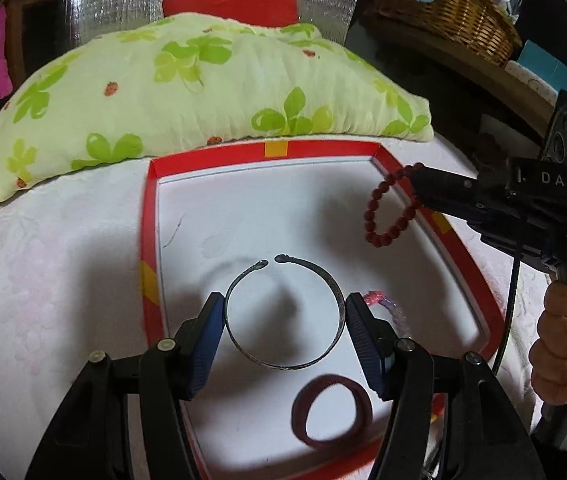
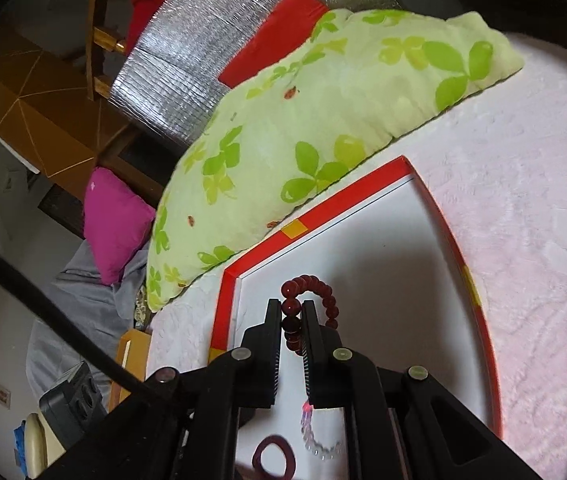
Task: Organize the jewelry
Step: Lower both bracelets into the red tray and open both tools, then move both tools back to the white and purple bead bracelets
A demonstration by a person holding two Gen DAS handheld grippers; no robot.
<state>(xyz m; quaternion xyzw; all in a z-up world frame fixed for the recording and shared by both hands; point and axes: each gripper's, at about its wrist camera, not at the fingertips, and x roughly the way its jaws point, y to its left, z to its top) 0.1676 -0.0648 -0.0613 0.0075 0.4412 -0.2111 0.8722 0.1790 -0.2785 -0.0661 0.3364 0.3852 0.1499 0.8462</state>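
1. Red-rimmed tray [image 1: 151, 240] already holds a maroon band [image 1: 331, 412] and clear beads [image 2: 315, 436], lower frame.
2. Metal bangle [image 1: 283, 316] is clamped by the half-open left gripper [image 1: 283, 312], centre.
3. Red bead bracelet [image 2: 315, 296] is pinched in the nearly closed right gripper [image 2: 291, 312]; both remain unplaced.

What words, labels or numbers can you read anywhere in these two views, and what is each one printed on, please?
"DAS" – white letters on the black body of the right gripper, seen from the left wrist camera.
Nothing else is readable: the red tray, the pillow and the jewelry carry no text.
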